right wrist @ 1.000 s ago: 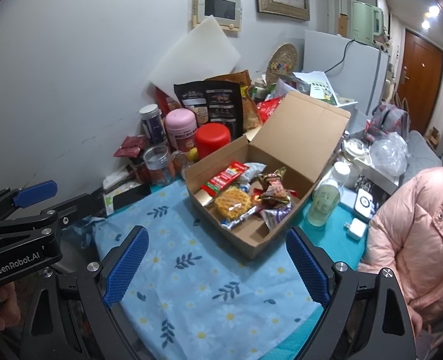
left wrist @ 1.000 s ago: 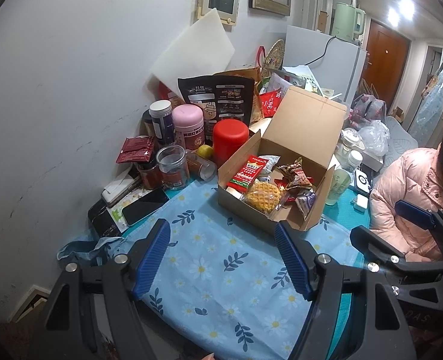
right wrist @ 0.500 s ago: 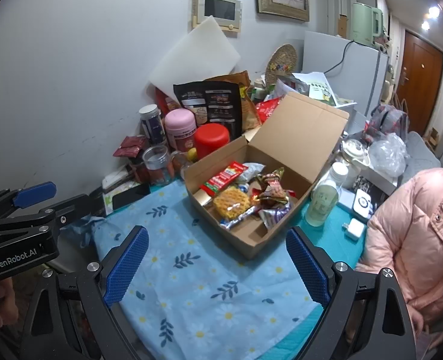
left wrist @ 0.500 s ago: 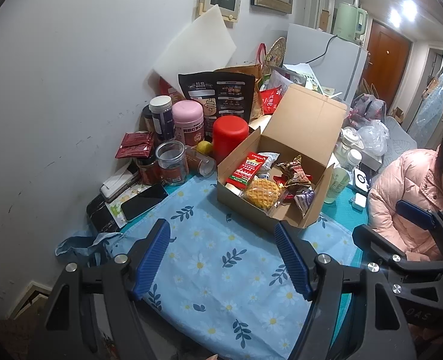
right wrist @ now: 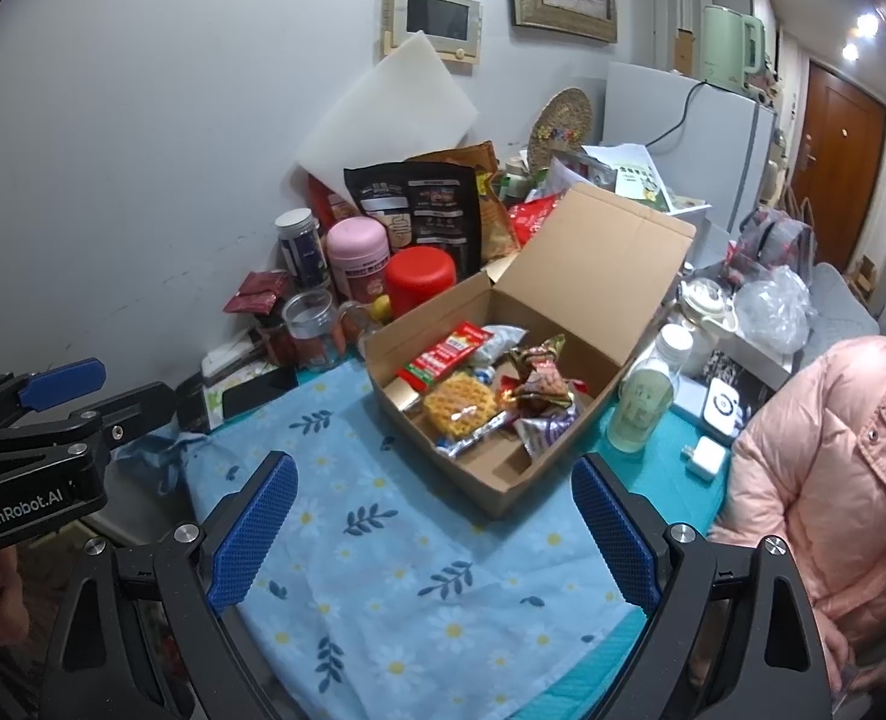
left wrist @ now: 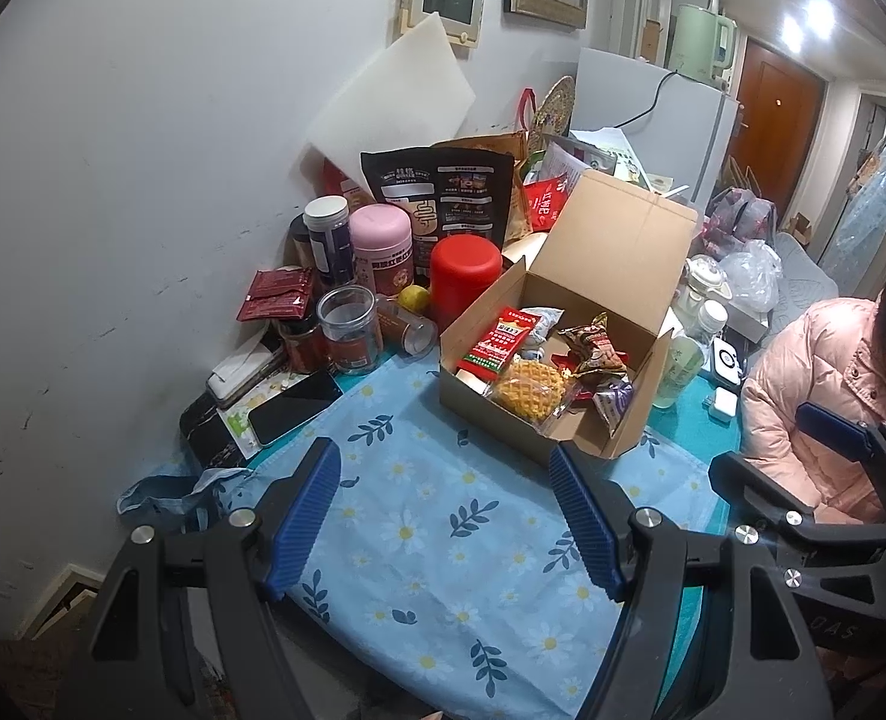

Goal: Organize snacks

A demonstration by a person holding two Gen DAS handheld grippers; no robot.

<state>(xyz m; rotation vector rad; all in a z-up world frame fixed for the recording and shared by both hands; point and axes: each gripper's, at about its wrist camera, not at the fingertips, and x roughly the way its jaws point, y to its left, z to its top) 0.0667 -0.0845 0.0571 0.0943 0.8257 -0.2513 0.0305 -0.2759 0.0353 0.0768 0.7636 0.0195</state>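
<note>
Left gripper (left wrist: pixel 444 513) and right gripper (right wrist: pixel 434 534) both spread wide, gripping nothing, poised over the blue floral cloth (left wrist: pixel 443 540). Open cardboard box (right wrist: pixel 562 474) at 12 o'clock of the right gripper, lid standing up at its far side. Inside: red snack packet (right wrist: pixel 447 353), waffle snack (right wrist: pixel 460 408) just beside it, brown wrapped snack (right wrist: pixel 538 381) at 3 o'clock of the waffle. Red canister (left wrist: pixel 465 276) and pink canister (left wrist: pixel 381 249) at 10 o'clock of the box. Pale-green bottle (right wrist: pixel 640 405) just beside the box's right wall.

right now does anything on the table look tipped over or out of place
One thing: a clear glass jar lies on its side between the red canister and the upright glass jar, mouth toward the cardboard box. The snacks in the box sit in a loose jumble. Nothing looks spilled.
</note>
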